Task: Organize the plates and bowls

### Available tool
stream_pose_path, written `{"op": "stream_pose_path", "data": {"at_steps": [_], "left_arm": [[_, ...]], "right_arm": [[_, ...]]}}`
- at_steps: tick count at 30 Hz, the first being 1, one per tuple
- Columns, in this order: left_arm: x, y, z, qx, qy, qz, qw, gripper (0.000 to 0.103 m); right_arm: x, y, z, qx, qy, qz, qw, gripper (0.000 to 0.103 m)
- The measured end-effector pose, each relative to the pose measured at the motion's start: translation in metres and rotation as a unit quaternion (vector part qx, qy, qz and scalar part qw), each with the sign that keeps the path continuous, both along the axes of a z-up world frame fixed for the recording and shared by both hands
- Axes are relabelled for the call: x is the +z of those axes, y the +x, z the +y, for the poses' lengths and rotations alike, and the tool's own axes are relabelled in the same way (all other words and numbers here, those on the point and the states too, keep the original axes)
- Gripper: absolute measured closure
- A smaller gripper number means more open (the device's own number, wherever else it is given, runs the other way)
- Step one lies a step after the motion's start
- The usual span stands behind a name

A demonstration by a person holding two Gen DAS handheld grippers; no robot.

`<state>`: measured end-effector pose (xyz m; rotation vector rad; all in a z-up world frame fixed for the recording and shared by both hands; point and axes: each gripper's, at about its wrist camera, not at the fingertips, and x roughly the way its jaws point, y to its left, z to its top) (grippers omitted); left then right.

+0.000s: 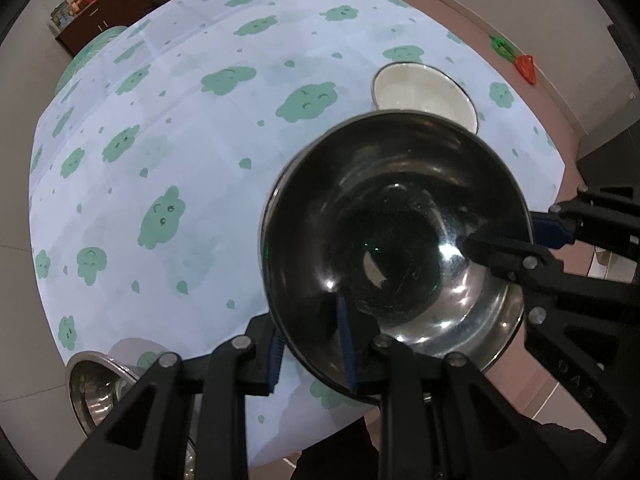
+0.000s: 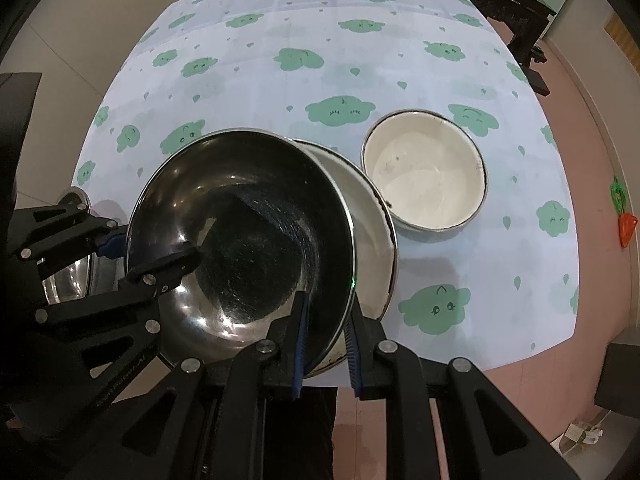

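Observation:
A large steel bowl [image 1: 400, 200] [image 2: 240, 200] hangs tilted over the cloud-print tablecloth [image 1: 180, 160] [image 2: 320, 20]. My left gripper [image 1: 310, 340] [image 2: 154, 248] is shut on one side of its rim, one finger inside and one outside. On the opposite side of the rim my right gripper [image 2: 327, 316] [image 1: 504, 232] is shut the same way. Directly under the steel bowl lies a wide white enamel bowl [image 2: 372, 220], mostly covered by it. A second, deeper white bowl [image 2: 424, 172] [image 1: 424, 92] stands on the cloth just beyond.
Another steel bowl [image 1: 96, 380] [image 2: 68, 272] sits near the table's front edge on the left gripper's side. Pink floor runs along the table's right side, with a green and orange toy [image 2: 624, 220] [image 1: 520, 60] on it. Dark furniture [image 2: 512, 4] stands behind the table.

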<state>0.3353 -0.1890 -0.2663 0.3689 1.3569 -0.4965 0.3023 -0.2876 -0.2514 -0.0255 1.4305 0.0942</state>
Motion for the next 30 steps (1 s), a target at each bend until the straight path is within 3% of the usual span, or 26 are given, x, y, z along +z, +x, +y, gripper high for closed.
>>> {"op": "stream_pose_path", "data": {"at_steps": [14,27,30], "left_arm": [[-0.019,0.008,-0.01,-0.014,0.008,0.016,0.9997,0.081],[-0.019,0.013,-0.014,-0.022,0.018,0.018,0.9994,0.081],[-0.018,0.015,-0.013,-0.018,0.014,0.022,0.9995,0.077]], "right_arm": [[-0.025,0.006,-0.005,-0.007,-0.003,0.027,1.0,0.084],[-0.027,0.014,-0.003,0.008,-0.012,0.039,0.999,0.081],[-0.028,0.014,-0.003,0.006,-0.012,0.042,0.999,0.081]]}}
